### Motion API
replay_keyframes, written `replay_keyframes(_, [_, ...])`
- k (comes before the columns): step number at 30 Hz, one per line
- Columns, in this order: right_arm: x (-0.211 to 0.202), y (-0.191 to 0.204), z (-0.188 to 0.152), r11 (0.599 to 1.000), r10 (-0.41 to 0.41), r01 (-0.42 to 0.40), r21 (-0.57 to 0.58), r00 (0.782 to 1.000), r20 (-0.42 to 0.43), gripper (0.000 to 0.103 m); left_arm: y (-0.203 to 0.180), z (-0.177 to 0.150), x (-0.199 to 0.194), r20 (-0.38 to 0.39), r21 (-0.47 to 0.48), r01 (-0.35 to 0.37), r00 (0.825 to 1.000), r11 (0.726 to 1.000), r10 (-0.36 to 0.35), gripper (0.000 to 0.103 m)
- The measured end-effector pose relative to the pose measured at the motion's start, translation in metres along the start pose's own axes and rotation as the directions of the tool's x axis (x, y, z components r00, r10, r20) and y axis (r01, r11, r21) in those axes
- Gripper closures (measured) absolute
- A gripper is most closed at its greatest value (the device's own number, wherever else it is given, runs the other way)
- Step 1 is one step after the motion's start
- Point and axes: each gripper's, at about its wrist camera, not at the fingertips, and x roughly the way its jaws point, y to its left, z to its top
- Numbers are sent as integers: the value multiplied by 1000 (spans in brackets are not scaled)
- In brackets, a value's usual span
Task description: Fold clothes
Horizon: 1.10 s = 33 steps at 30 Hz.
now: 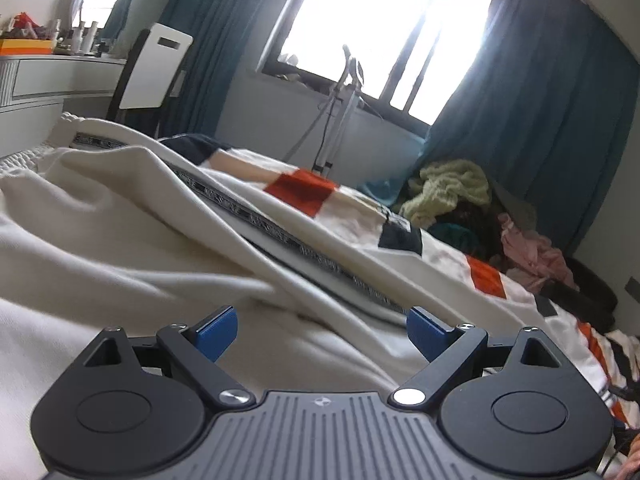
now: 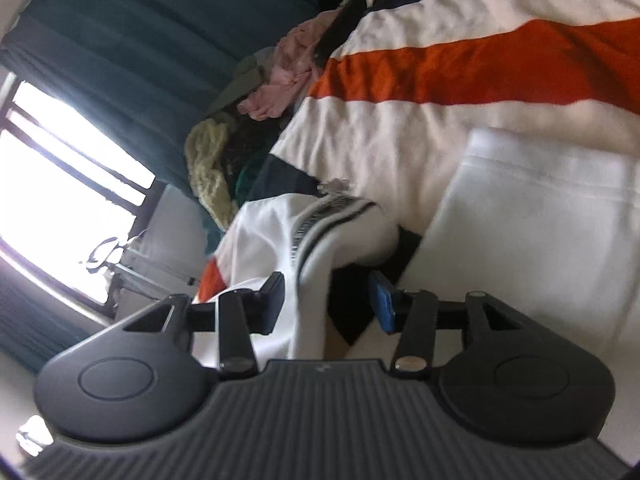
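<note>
Left hand-held gripper (image 1: 322, 332) wide open w/ nothing, soft cream garment (image 1: 120, 248), right hand-held gripper (image 2: 328, 300) open astride its fold

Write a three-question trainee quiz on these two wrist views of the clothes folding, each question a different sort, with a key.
1. True or false: the left tongs are shut on the white garment.
2. Multiple choice: what lies between the fingers of the right tongs? A) a yellow-green sweater B) white fabric with a dark patterned stripe C) a pink top
3. Fill in: the heap of unfolded clothes lies at the foot of the teal ____.

Key
1. False: the fingers stand wide apart above the cloth.
2. B: the fabric hangs between the fingers, which are not closed on it.
3. Curtain.
</note>
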Motion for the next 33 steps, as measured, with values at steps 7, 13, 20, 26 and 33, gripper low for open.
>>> replay_keyframes(7, [2,25,1,989,40,-32,-142,998,54,95,31,33,18,46,-167,14,999,986,-6,17])
replay_keyframes(13, [-24,60,-1,968,75,-33,-250,984,162,95,67,53,48,-14,-286,6,1000,958,-11,36])
replay_keyframes(20, [-86,110,-13,929,130,-13,-370,947,292,95,104,58,86,-98,-499,20,992,866,-80,82])
replay_keyframes(26, [-139,156,-28,872,198,38,-489,886,420,95,107,89,60,65,-465,143,990,873,-128,99])
replay_keyframes(33, [-31,201,-8,790,67,229,-569,890,452,95,122,110,76,140,-476,191,980,858,-141,98])
